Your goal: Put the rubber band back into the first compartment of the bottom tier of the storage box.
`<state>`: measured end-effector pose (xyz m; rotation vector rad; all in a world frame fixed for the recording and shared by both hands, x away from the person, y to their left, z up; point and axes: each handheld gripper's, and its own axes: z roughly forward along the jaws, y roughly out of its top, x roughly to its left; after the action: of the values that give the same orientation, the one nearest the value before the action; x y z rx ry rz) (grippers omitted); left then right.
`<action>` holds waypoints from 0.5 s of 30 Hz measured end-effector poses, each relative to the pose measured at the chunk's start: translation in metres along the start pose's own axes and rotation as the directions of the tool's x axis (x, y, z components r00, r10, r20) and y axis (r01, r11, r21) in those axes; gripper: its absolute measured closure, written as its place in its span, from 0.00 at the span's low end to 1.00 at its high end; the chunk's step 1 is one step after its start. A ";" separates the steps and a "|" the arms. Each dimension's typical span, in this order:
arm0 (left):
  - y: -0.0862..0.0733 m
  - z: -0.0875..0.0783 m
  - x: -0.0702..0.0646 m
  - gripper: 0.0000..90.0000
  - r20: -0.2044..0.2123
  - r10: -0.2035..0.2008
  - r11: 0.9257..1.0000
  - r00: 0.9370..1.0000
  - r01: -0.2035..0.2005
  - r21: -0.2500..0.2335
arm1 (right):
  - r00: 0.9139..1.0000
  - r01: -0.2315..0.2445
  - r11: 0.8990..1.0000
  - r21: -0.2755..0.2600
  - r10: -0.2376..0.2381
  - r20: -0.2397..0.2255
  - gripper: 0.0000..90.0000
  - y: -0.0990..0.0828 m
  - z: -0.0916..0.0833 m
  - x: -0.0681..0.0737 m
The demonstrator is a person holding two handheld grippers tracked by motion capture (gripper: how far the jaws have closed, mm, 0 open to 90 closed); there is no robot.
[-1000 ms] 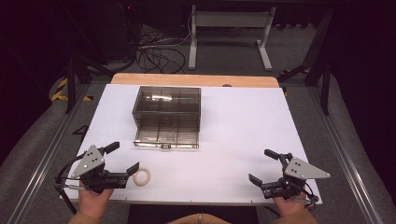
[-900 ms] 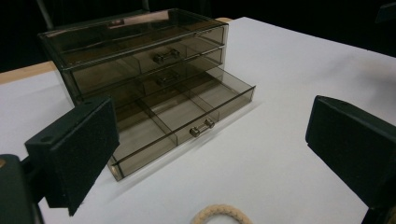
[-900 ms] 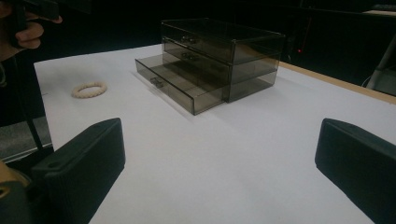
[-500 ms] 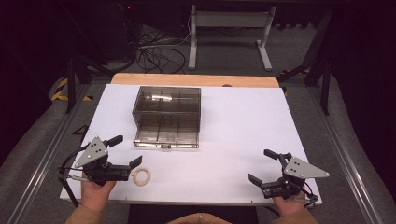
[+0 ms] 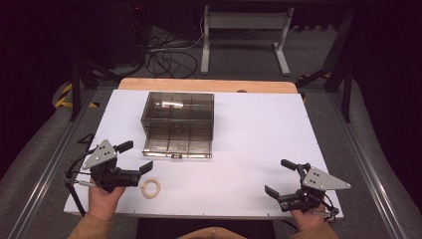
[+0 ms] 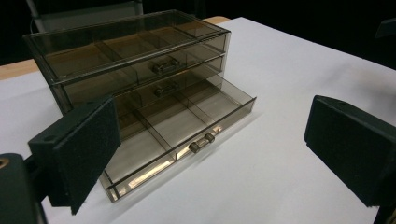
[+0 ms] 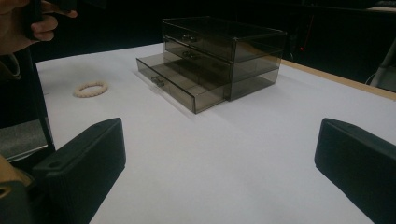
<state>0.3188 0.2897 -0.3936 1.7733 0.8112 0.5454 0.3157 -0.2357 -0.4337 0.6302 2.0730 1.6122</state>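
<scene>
Left hand-held gripper (image 5: 135, 156): jaws spread wide and empty, low over the near left part of the white worktop (image 5: 259, 129), pointing right.
Ring (image 5: 150, 187): a small pale braided ring lying flat on the worktop, just beside the left hand-held gripper's nearer jaw, apart from it.
Drawer box (image 5: 178, 113): smoky clear plastic, beyond the ring; its bottom drawer (image 5: 177, 147) is pulled out toward the person.
Right hand-held gripper (image 5: 279, 177): jaws spread, empty, at the near right edge, well apart from the box.
</scene>
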 end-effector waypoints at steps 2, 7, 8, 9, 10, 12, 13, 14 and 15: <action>0.000 0.000 -0.001 0.05 -0.003 0.007 1.000 1.000 -0.007 0.004 | 1.000 0.000 1.000 0.000 0.000 0.000 0.03 0.000 0.000 0.000; 0.001 0.001 -0.003 0.05 -0.029 0.041 0.999 0.999 -0.040 0.021 | 1.000 0.002 1.000 0.000 -0.002 -0.001 0.03 0.000 -0.001 0.000; 0.001 0.001 -0.003 0.06 -0.036 0.047 0.999 0.998 -0.047 0.026 | 1.000 0.001 1.000 0.000 -0.001 0.000 0.03 0.000 -0.001 0.000; 0.002 0.001 -0.004 0.06 -0.036 0.048 0.998 0.998 -0.047 0.029 | 1.000 0.000 1.000 0.001 0.000 -0.001 0.03 0.000 -0.001 -0.001; 0.002 0.001 -0.004 0.06 -0.030 0.046 0.998 0.999 -0.045 0.033 | 1.000 -0.001 1.000 0.000 0.001 -0.002 0.03 0.000 -0.001 -0.001; 0.003 0.001 -0.003 0.09 -0.017 0.060 0.997 0.998 -0.059 0.052 | 1.000 0.000 1.000 0.000 0.000 -0.001 0.03 0.000 -0.001 -0.001; 0.003 0.002 -0.003 0.10 -0.008 0.054 0.997 0.999 -0.053 0.062 | 1.000 0.000 1.000 0.000 0.000 -0.001 0.03 0.000 -0.001 -0.001; 0.003 0.002 -0.003 0.11 -0.002 0.055 0.996 0.998 -0.055 0.072 | 1.000 -0.001 1.000 0.000 0.001 -0.001 0.03 0.000 -0.001 -0.001; 0.004 0.002 -0.004 0.12 0.003 0.055 0.996 0.998 -0.055 0.077 | 1.000 -0.002 1.000 0.000 0.002 -0.003 0.03 0.000 -0.001 -0.001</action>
<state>0.3187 0.2851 -0.3906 1.8709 0.7943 0.5563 0.3156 -0.2373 -0.4337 0.6308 2.0750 1.6151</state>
